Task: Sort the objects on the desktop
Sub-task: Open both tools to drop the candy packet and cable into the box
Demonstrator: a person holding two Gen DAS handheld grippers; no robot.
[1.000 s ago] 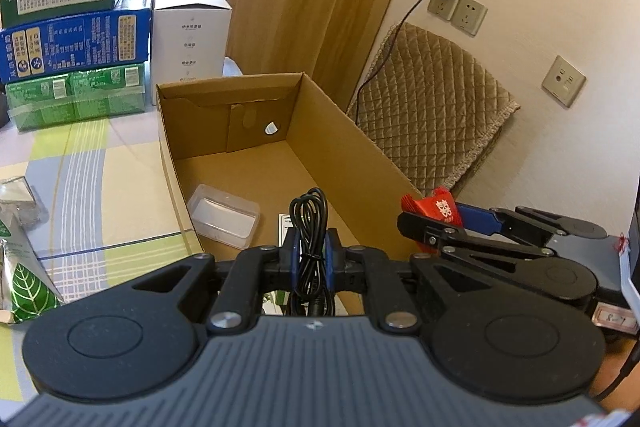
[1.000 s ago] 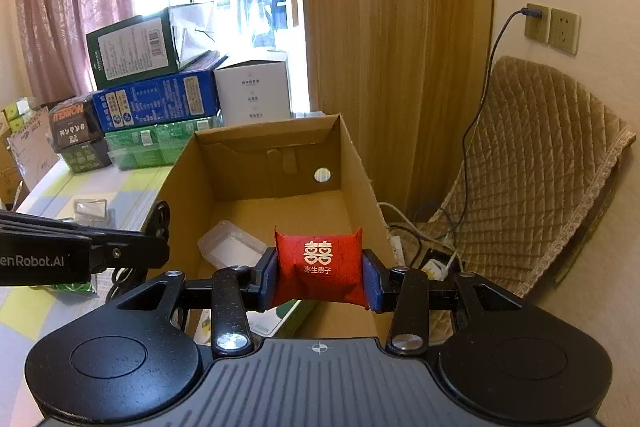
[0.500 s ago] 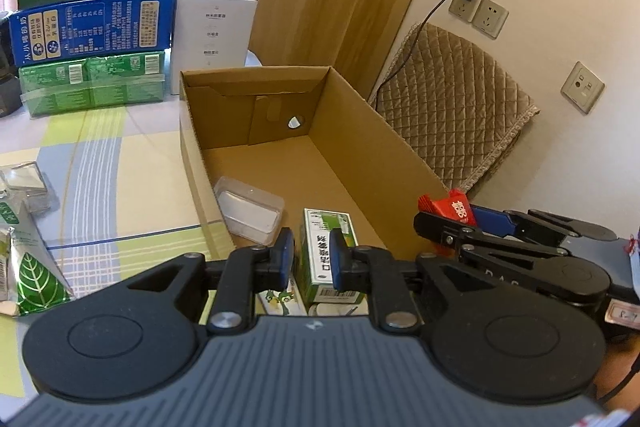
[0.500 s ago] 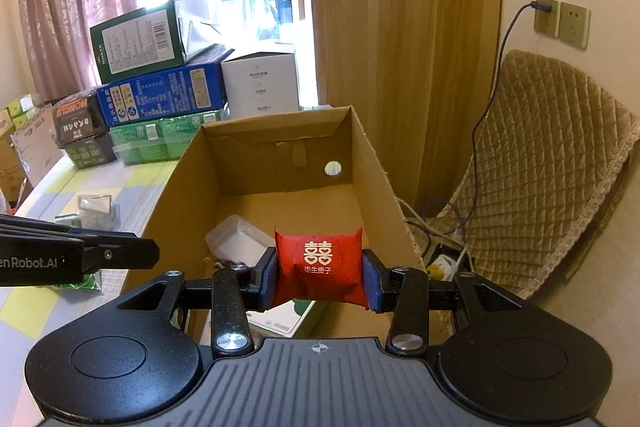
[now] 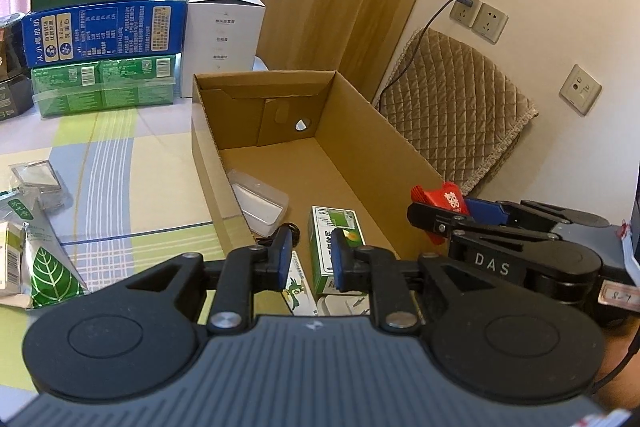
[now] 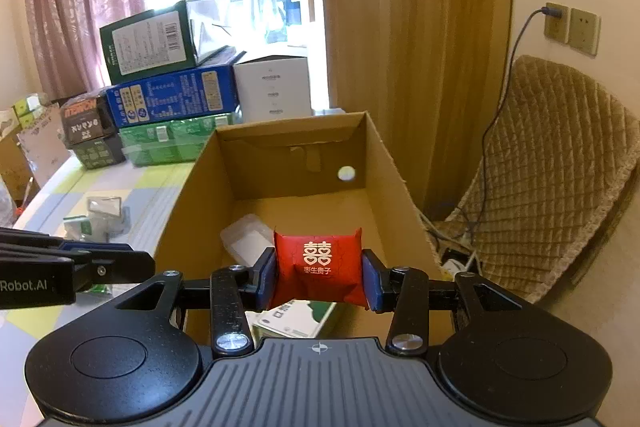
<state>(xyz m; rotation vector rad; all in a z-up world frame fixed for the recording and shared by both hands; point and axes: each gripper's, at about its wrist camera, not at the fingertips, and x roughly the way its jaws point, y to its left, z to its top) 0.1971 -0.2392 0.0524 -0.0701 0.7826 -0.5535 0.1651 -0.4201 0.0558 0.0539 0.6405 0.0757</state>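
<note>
The right tongs (image 6: 319, 277) are pinching a red packet (image 6: 319, 269) with white double-happiness lettering between their blue pads, and are holding it over the near end of the open cardboard box (image 6: 188, 195). The left tongs (image 5: 308, 257) are standing spread with nothing between them, hanging above the box's near left corner. Straight ahead of the left tongs, down on the box floor, a green and white carton (image 5: 334, 239) is lying flat, and just left of it a clear plastic case (image 5: 260, 205) is resting against the box's left wall. A bit of black cable (image 5: 290, 229) is showing by the left pad. Beyond the box, on the counter (image 5: 132, 183), stacked boxes (image 5: 104, 31) are sitting, and to the left of the left tongs a leaf-printed pouch (image 5: 44, 271) is lying.
</note>
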